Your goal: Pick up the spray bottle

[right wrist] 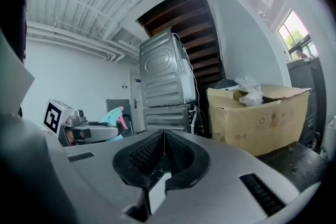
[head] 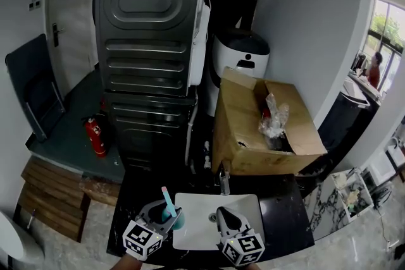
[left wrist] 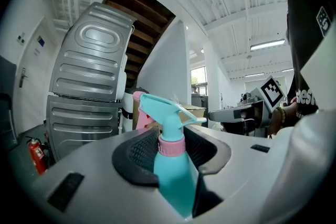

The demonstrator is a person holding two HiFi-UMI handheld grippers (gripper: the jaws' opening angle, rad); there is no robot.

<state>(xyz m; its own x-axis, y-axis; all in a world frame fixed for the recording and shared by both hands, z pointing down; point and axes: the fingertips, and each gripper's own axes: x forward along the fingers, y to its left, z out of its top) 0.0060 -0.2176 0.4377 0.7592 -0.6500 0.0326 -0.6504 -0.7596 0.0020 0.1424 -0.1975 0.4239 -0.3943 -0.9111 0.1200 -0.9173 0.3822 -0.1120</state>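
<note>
So the left gripper (head: 161,215) has its jaws about half apart, clamped on the body of the teal spray bottle (left wrist: 170,165), which stands upright, pink collar above the pads. It's over the left edge of the white sink (head: 193,237). The right gripper (right wrist: 164,147) is pinched together on nothing, just beside it. A cardboard box (head: 243,129) sits behind.
</note>
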